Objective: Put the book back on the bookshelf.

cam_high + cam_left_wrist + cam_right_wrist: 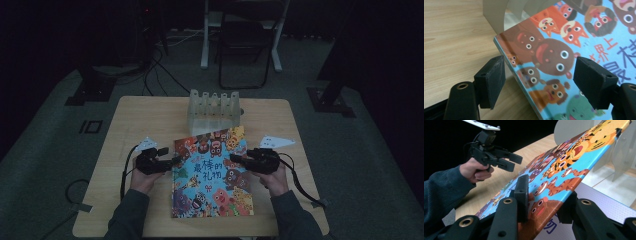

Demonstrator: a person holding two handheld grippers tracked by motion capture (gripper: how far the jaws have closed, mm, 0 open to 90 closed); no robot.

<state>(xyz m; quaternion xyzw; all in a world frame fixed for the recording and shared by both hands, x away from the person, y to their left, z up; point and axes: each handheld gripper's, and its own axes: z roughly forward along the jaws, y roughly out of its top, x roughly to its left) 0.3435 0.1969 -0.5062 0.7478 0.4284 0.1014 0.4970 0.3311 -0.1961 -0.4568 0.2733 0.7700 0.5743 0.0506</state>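
Here one picture book (212,172) lies on the table (130,120) in front of one white rack (214,111), between two grippers. The right gripper (239,160) clamps the book's right edge and tilts it up; the left gripper (174,161) stands open astride the left edge, its pads (492,77) not pressing.

A dim lab or recording studio set up for tabletop work

A small wooden table (150,120) stands alone on grey carpet (45,150), with black surroundings on all sides. Cables (160,70) trail across the floor toward dark stand bases (92,90), and a folding chair (247,45) sits beside a white desk leg (205,35) behind. No household furnishings surround it.
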